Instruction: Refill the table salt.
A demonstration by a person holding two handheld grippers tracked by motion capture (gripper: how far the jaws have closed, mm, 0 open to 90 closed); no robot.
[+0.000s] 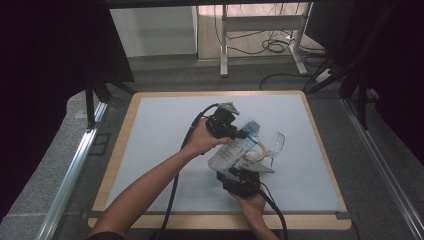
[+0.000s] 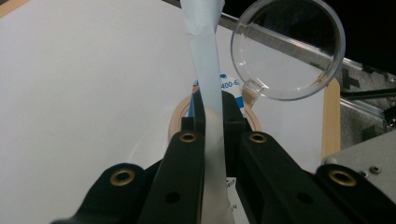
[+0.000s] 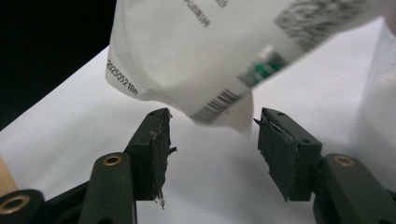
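A white printed pouch (image 1: 231,151) hangs tilted above the table mat. My left gripper (image 1: 236,131) is shut on the pouch's (image 2: 205,56) pale blue top edge, which runs up between the black jaws of that left gripper (image 2: 212,100). My right gripper (image 1: 245,176) sits just below the pouch, near the front of the table. In the right gripper view the pouch's (image 3: 196,51) lower corner, with a barcode, dips between the spread jaws of the right gripper (image 3: 213,117), and neither pad presses on it. A clear round lid (image 1: 276,141) (image 2: 289,51) and a beige ring (image 1: 258,151) (image 2: 175,122) lie beside the pouch.
A pale blue mat (image 1: 160,140) covers the wooden-edged table (image 1: 120,150). Metal rails run along both sides of the table. A white desk frame (image 1: 224,45) and loose cables stand on the floor beyond the far edge.
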